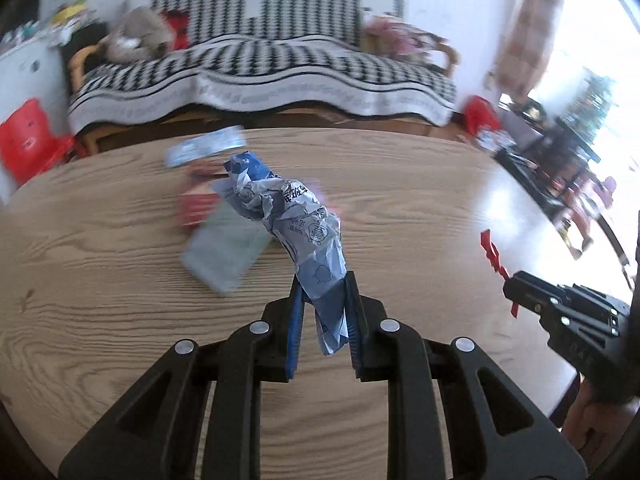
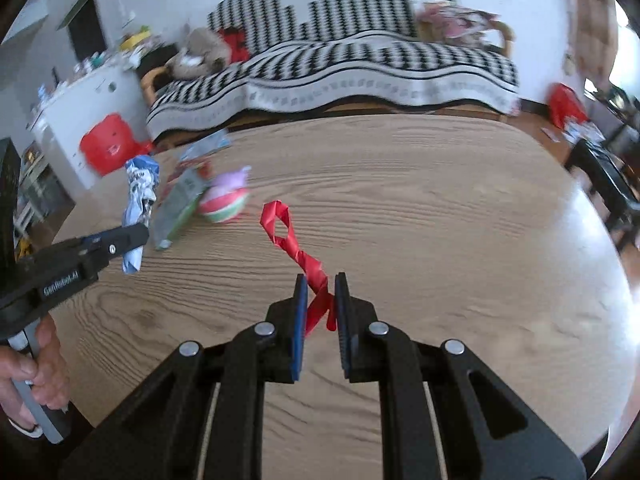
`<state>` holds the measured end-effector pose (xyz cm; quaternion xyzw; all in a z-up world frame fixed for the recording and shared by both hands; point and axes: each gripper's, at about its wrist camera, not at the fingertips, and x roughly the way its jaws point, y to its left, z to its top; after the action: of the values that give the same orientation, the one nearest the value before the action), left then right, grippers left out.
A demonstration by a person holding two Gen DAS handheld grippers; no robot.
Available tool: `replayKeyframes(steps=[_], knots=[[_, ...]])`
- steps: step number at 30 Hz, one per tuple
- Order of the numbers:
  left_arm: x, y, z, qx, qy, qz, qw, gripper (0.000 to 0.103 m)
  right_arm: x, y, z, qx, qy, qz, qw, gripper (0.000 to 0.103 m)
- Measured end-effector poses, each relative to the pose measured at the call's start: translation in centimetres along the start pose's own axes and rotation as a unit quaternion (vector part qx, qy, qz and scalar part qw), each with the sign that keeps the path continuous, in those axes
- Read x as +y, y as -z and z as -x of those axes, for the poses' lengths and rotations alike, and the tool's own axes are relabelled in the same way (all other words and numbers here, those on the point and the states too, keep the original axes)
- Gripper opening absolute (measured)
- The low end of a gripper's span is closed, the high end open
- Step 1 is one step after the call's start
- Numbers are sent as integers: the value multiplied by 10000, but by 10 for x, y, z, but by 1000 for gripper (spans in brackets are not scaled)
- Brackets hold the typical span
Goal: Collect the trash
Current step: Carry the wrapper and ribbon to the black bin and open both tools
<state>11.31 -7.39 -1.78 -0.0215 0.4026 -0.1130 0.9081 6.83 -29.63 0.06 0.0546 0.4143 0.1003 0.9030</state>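
**A:** Why is each hand carrying something above the wooden table instead of sweeping the lot together?

**B:** One piece per tool, I'd say. The left gripper has its jaws nearly closed on the lower end of a crumpled blue-and-white wrapper. The rest of the wrapper sticks up and forward, clear of the table. Pinching it low keeps the bulky, crushed part out in front where it can't snag.

**A:** And the other one?

**B:** The right gripper is clamped almost fully on a twisted red ribbon. Its looped end stands free above the table and a short tail hangs below the pads. A thin strip like that needs a tight squeeze or it slips out.

**A:** So what remains on the table?

**B:** A small heap toward the table's far left side, as the right camera shows it: a flat grey-green packet, a pink-and-green ball-shaped thing beside it and a pale blue packet near the far edge. The pictures are smeared there, so I can't name them more exactly.

**A:** No bin anywhere?

**B:** None in either view. Both pieces are presumably on their way to one off the table, and the heap is not yet collected.
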Motion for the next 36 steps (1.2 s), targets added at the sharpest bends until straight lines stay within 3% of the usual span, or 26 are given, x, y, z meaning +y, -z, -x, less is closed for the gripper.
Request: replayKeyframes(steps=[7, 14, 19, 25, 30, 36], knots=[[-113, 16, -3, 50, 718, -742, 9946, 19, -98, 37, 65, -189, 550, -734, 9956, 14], [-232, 49, -6, 153, 1499, -1479, 9774, 19, -192, 94, 129, -384, 1150, -1453, 9819, 14], [-315, 83, -7, 278, 2064, -2047, 9564, 19, -259, 151, 175, -438, 1572, -2031, 9655, 14], [-388, 124, -15, 485, 2539, -2585, 9308, 19, -328, 223, 221, -437, 2024, -2712, 9400, 14], [-435, 158, -34, 931, 2887, -2835, 9097, 19, -372, 278, 246, -382, 2188, -3355, 9155, 14], [-472, 186, -56, 1369, 3224, -2964, 8885, 19, -400, 315, 256, -252, 2300, -3893, 8916, 14]])
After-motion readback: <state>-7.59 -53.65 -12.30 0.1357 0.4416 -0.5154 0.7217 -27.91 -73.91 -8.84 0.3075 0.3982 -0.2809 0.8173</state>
